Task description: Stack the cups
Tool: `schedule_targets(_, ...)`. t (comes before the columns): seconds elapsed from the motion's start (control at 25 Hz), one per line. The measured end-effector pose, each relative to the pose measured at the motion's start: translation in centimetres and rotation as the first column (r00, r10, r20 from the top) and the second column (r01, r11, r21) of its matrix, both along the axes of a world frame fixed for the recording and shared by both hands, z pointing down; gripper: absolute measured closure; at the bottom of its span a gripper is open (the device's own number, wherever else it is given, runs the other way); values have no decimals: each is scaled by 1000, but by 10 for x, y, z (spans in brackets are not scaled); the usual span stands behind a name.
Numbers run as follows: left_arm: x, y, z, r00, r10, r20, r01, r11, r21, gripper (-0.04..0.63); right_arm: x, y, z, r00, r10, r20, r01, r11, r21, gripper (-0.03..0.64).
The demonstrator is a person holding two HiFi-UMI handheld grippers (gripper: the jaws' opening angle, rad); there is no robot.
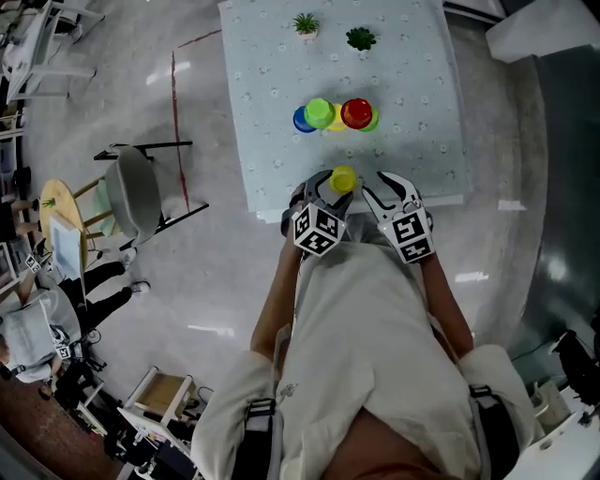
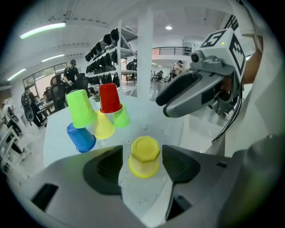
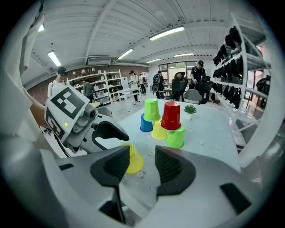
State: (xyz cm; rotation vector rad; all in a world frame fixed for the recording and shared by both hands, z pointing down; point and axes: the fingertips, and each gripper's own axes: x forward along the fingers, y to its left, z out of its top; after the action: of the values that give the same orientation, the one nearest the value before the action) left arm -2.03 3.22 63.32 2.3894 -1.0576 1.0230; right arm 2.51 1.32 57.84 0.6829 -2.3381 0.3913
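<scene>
1. While the left gripper [image 2: 141,168] straddles the lone yellow cup [image 2: 144,153], its jaws stand wide apart. The cup sits between the pads with a sliver of cloth showing on each side, so it is not gripped yet.
2. Cup location: upside down on the table [image 1: 403,75], close to the near edge and well apart from the other cups.
3. Right gripper [image 3: 141,161]: jaws apart with nothing between the pads. It hangs just beside the left gripper, over the same near edge, and the yellow cup shows past its left jaw.
4. Stack so far, mid-table, all cups upside down. The lower row is a blue cup [image 3: 144,124], a second yellow cup [image 3: 159,131] and a green cup [image 3: 175,138]. Above them, a light green cup [image 3: 151,109] rests on the blue and yellow cups, and a red cup [image 3: 171,115] rests on the yellow and green cups.
5. Two small potted plants [image 1: 306,24] stand at the far end, clear of the work.
6. Step in hand (judgement): pick-up of the last loose cup. The pyramid looks to lack only its top piece.
7. Next move calls for closing the left jaws gently, since the thin wall will likely flex. The cup should then be lifted straight and carried over to bridge the light green and red cups.
8. Risk: a nudge during placement could topple the upper row.
</scene>
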Motion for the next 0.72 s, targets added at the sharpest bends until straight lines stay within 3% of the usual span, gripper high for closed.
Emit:
schedule_targets(0.16,3,-2,9,1000,13,23,-13,1000,-1,326,2,0,0,1000,6,-2,-6,1000,1,440)
schedule_targets(0.24,2,-2,8,999,18,26,-19,1000,10,376,2,-1,-1,1000,7,-4,-7,1000,0,440)
schedule_targets(0.44,0,-4,-2,1000,23,21,-24,999,42,377,2,-3,-1,1000,8,-2,-8,1000,2,443)
schedule_targets(0.72,-15,-19,-54,999,-43,-10,44,987,156,379,0,-11,0,1000,3,12,-3,1000,8,445)
